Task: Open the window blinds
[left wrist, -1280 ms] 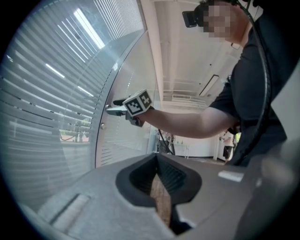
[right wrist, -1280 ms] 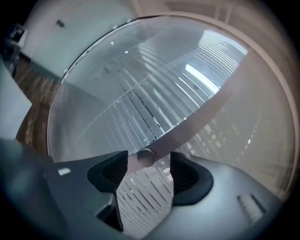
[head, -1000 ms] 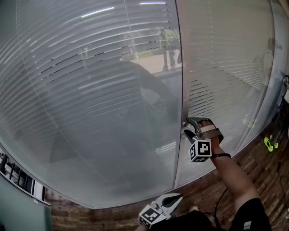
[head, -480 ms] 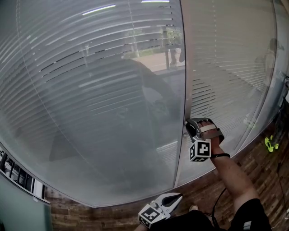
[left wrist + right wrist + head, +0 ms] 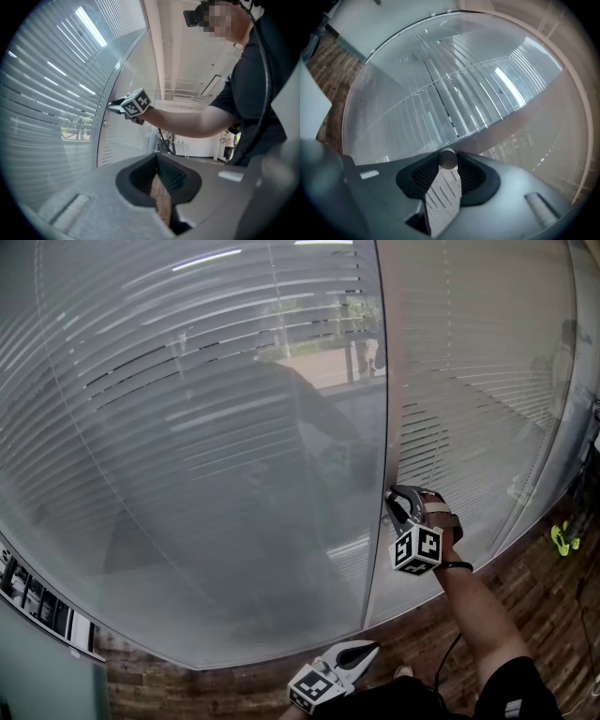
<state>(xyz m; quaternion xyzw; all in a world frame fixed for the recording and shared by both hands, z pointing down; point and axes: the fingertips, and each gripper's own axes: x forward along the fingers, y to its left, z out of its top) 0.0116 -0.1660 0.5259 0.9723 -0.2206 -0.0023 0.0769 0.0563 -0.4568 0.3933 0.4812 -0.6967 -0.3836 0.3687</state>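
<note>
The left gripper [image 5: 372,649] hangs low by the person's body, pointing level above the wood-patterned floor [image 5: 539,592]. Its jaws are together with nothing between them; only floor shows through the slit behind the tips. A dark cable [image 5: 453,654] trails down beside the person's right arm [image 5: 473,601].

That arm reaches forward to the right gripper [image 5: 393,505], which sits against the upright window frame [image 5: 382,409]. Its jaws have just been closing and now stand narrow, pinched on a small round grey knob [image 5: 448,158] that juts out from the frame.

Beyond the frame, a sheet of glass [image 5: 141,549] lies in front of the blinds [image 5: 216,418], so neither gripper can touch the slats themselves. The slats run level across both panes, left and right of the frame, and hang lowered over most of the window. Thin gaps between them let through strips of a paved outdoor area with greenery. A dim reflection darkens the middle of the left pane.

Off to the right, near the foot of the window, a small yellow-green thing [image 5: 562,539] lies on the floor.
</note>
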